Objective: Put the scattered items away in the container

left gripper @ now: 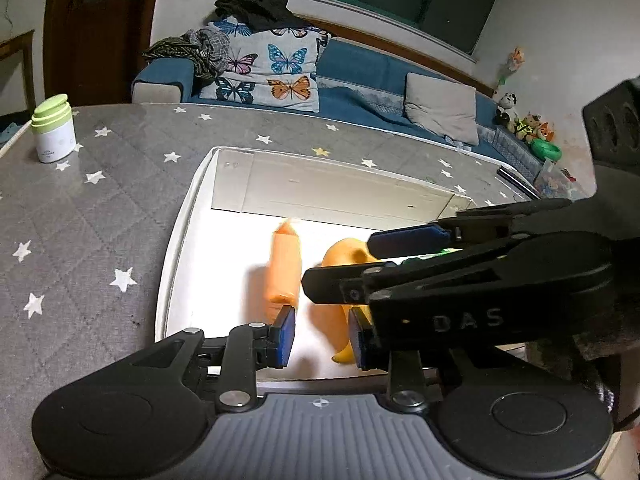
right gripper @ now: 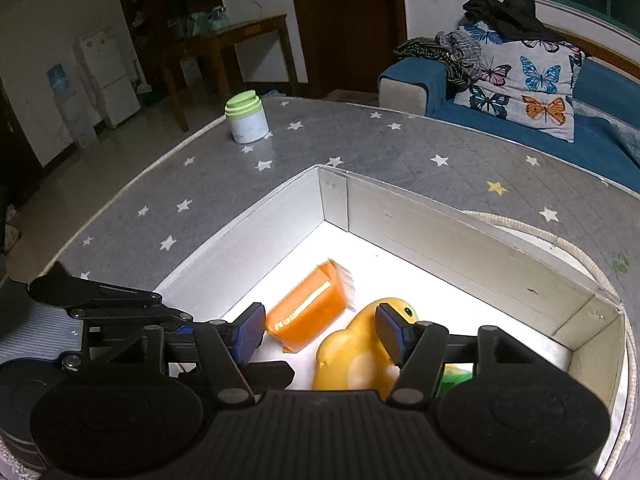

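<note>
A white open box (left gripper: 188, 216) (right gripper: 460, 224) sits on the grey star-patterned surface. Inside lie an orange packet (left gripper: 285, 268) (right gripper: 308, 308) and a yellow rubber duck (left gripper: 340, 258) (right gripper: 360, 356); a green item (right gripper: 452, 380) shows beside the duck. My left gripper (left gripper: 322, 334) is open and empty over the box's near edge. My right gripper (right gripper: 320, 336) is open and empty above the box; it reaches in from the right in the left wrist view (left gripper: 340, 260). A white jar with a green lid (left gripper: 54, 128) (right gripper: 246, 118) stands on the surface, far left of the box.
The grey star-patterned surface (left gripper: 100, 208) (right gripper: 400, 148) has a corded edge. A blue sofa (left gripper: 360, 76) (right gripper: 608, 92) with a butterfly pillow and clothes lies behind it. Stuffed toys (left gripper: 524, 120) sit at far right. A wooden table (right gripper: 232, 40) stands beyond the surface.
</note>
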A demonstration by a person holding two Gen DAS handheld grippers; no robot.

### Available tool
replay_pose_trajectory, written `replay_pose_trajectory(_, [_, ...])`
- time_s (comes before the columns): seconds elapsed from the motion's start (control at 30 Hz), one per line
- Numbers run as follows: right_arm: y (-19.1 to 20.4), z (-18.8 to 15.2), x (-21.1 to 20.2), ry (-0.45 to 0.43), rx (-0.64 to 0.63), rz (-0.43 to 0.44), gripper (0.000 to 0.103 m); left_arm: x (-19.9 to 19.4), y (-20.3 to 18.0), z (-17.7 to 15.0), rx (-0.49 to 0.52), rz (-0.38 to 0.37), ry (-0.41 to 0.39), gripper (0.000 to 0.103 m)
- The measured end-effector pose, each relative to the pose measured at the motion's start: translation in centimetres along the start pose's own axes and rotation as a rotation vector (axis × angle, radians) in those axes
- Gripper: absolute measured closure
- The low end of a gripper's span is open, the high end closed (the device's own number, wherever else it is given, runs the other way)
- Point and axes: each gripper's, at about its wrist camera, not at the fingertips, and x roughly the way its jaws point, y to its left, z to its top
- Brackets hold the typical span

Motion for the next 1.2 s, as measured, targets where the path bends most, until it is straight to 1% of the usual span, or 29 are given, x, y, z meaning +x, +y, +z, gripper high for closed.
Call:
replay_pose_trajectory(0.07, [-0.1,-0.3,-0.6,-0.019,0.012,0.002,0.032,-0.2,-0.3,-0.1,0.001,0.005,-0.007,0.071])
replay_pose_trajectory(0.1, [-0.1,-0.5,-0.8,-0.029,0.016,0.001,0.027,-0.3,-0.4,-0.1,0.001,0.006,-0.01,0.071])
replay_pose_trajectory(0.2, [0.1,-1.0,-1.9,-0.064,0.022,-0.011,0.023,-0.7,-0.7,-0.4,0.001,0.014,-0.023,0.071])
replay_pose_trajectory(0.23, [0.1,-1.2,-2.2,-0.073,0.023,-0.016,0.018,-0.9,-0.8,-0.5,0.004,0.02,-0.028,0.071])
replay_pose_trajectory(0.4, [0.6,-2.2,-3.9,-0.118,0.029,-0.04,0.012,-1.9,-1.5,-1.0,0.023,0.024,-0.052,0.071])
replay_pose_trajectory(0.63, [1.3,-3.7,-6.2,-0.187,0.051,-0.062,0.008,-3.3,-2.6,-1.8,0.051,0.058,-0.097,0.071])
replay_pose_trajectory(0.7, [1.6,-4.1,-6.9,-0.21,0.057,-0.074,0.0,-3.8,-2.8,-2.2,0.054,0.07,-0.114,0.071])
replay_pose_trajectory(0.8, [2.0,-4.9,-7.8,-0.237,0.069,-0.09,0.0,-4.5,-3.1,-2.7,0.057,0.08,-0.133,0.071])
replay_pose_trajectory(1.07, [2.8,-7.2,-9.5,-0.278,0.098,-0.122,0.0,-5.7,-4.0,-4.4,0.058,0.092,-0.146,0.071])
replay_pose_trajectory(1.2, [3.2,-8.4,-10.3,-0.294,0.099,-0.164,0.0,-5.8,-4.3,-5.4,0.051,0.105,-0.139,0.071])
